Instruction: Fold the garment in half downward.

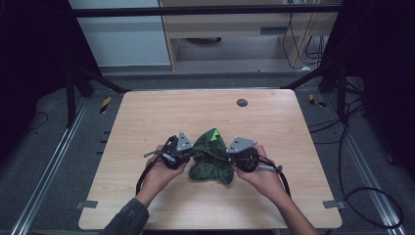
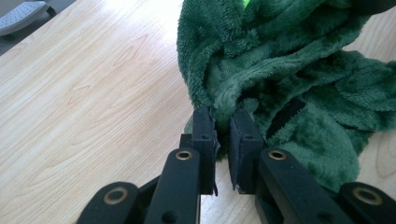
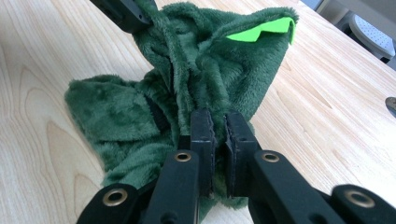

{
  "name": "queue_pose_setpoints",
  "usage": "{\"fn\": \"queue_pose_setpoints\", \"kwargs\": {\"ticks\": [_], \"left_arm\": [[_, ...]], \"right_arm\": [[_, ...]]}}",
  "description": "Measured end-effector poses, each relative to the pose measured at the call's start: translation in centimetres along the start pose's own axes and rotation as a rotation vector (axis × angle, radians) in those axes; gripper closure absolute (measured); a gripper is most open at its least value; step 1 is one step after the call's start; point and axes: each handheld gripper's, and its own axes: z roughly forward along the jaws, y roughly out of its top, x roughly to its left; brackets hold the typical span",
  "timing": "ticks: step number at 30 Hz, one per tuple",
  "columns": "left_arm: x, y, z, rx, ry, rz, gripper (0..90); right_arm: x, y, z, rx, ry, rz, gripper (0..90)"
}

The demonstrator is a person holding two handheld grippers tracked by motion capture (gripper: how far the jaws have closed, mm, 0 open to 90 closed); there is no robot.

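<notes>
A dark green fleece garment [image 1: 211, 161] with a bright green patch [image 1: 214, 135] lies bunched on the wooden table [image 1: 147, 122], held up between both grippers. My left gripper [image 1: 190, 155] is at its left side, shut on a fold of the fleece [image 2: 223, 105]. My right gripper [image 1: 230, 155] is at its right side, shut on another fold [image 3: 205, 88]. In the right gripper view the bright green patch [image 3: 259, 31] sits at the garment's raised far end, and the other gripper's jaw [image 3: 123, 14] grips the cloth at top left.
A small dark round disc [image 1: 242, 102] sits in the table top near the far edge. Black cables [image 1: 142, 178] trail from both grippers toward the near edge. Bare wood surrounds the garment on all sides.
</notes>
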Motion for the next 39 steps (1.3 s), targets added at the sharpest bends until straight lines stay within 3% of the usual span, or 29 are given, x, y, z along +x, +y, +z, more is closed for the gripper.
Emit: {"fn": "queue_pose_setpoints", "kwargs": {"ticks": [8, 25, 39], "left_arm": [[-0.5, -0.3, -0.2, 0.0, -0.006, 0.003, 82.1], [-1.4, -2.2, 0.0, -0.015, -0.035, -0.047, 81.7], [-2.3, -3.7, 0.2, 0.015, -0.051, -0.044, 78.5]], "right_arm": [[0.3, -0.3, -0.4, 0.003, 0.001, -0.012, 83.5], [2.2, -1.8, -0.7, 0.012, 0.012, -0.024, 82.6], [3.1, -3.4, -0.8, 0.04, 0.023, -0.037, 81.1]]}}
